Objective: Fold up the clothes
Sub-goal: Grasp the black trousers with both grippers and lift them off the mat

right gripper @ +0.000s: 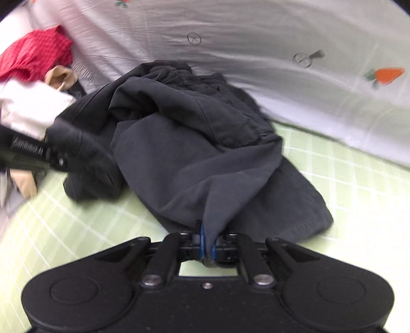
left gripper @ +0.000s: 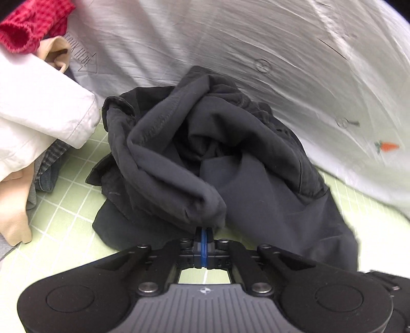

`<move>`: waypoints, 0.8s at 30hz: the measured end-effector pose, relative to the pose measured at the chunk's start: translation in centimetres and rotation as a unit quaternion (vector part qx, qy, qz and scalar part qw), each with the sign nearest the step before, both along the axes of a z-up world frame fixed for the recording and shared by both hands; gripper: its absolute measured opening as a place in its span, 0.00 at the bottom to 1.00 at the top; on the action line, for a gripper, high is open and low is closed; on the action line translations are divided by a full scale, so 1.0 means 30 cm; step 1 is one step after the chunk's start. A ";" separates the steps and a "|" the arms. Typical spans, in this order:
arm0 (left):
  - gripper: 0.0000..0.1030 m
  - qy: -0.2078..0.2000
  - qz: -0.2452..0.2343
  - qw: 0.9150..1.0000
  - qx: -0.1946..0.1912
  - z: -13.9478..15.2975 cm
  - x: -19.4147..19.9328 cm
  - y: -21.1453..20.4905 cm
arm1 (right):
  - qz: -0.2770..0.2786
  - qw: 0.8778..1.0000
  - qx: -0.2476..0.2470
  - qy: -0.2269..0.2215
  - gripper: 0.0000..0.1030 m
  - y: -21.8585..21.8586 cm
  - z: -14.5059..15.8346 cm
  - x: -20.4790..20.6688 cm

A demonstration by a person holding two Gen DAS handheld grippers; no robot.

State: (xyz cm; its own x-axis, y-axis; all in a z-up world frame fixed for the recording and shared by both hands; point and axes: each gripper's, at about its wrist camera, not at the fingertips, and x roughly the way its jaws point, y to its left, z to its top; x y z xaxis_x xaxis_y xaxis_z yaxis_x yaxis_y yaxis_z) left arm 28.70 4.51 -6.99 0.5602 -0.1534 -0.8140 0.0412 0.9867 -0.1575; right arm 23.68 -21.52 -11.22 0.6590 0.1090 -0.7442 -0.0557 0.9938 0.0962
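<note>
Folding has barely started, from what I can see. The dark garment [left gripper: 205, 158] is a crumpled heap on the green checked mat [left gripper: 66, 210], no flat panel, no crease, nothing squared up yet. It looks like shorts or trousers, but bunched like this I can't say for sure.

What's done so far is the pickup grip. The left gripper [left gripper: 203, 234] is closed tight, with a rolled edge of the dark fabric bunched right at its tips, so it seems to have a pinch of it. In the right wrist view the right gripper [right gripper: 207, 240] is clamped shut on another fold of the same garment [right gripper: 200, 143], cloth clearly running down between the pads. So 2 grips on 1 item, both on its near edge at 6 o'clock.

Left to do, as I judge it: lift and shake it out, spread it flat, then make the actual folds. After that there's more waiting. At 9 to 11 o'clock of the heap sits a pile: a white garment [left gripper: 43, 102], a red checked one [left gripper: 33, 20], a beige one [left gripper: 15, 194] and something plaid underneath. None of it looks folded.

Behind it all, from 12 to 3 o'clock, is a white sheet with carrot prints [left gripper: 256, 38].
</note>
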 end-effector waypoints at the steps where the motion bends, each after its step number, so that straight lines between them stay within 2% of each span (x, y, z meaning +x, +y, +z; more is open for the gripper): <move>1: 0.00 -0.001 -0.005 1.000 0.004 0.003 -0.026 -0.005 | -0.006 1.000 -0.010 -0.005 0.05 -0.016 0.009 -0.043; 6: 0.00 -0.002 -0.011 1.000 -0.011 0.031 -0.210 -0.039 | -0.079 0.996 -0.034 -0.016 0.05 -0.153 0.048 -0.304; 9: 0.05 0.001 -0.018 1.000 -0.022 0.043 -0.330 -0.088 | -0.132 0.989 -0.060 -0.012 0.05 -0.255 0.058 -0.486; 11: 0.19 0.007 -0.025 0.999 -0.025 0.046 -0.406 -0.129 | -0.164 0.984 -0.069 -0.005 0.05 -0.334 0.057 -0.602; 15: 0.19 0.010 -0.021 0.999 -0.024 0.051 -0.536 -0.207 | -0.204 0.977 -0.067 0.002 0.04 -0.466 0.054 -0.772; 19: 0.19 0.005 0.006 1.000 -0.028 0.074 -0.606 -0.244 | -0.213 0.968 -0.131 -0.021 0.04 -0.557 0.094 -0.819; 21: 0.19 0.001 0.018 1.000 -0.023 0.081 -0.614 -0.248 | -0.223 0.960 -0.165 -0.037 0.04 -0.624 0.122 -0.819; 24: 0.21 -0.007 0.036 0.999 -0.018 0.092 -0.622 -0.252 | -0.263 0.945 -0.187 -0.060 0.04 -0.770 0.173 -0.797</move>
State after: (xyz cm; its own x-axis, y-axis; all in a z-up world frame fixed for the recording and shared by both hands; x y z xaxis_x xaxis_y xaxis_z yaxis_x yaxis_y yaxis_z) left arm 10.03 -3.05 -4.24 0.5815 -0.1406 -0.8013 -0.0273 0.9810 -0.1919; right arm -0.22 -44.63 -6.03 0.6301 -0.5130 -0.5829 0.4670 0.8501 -0.2434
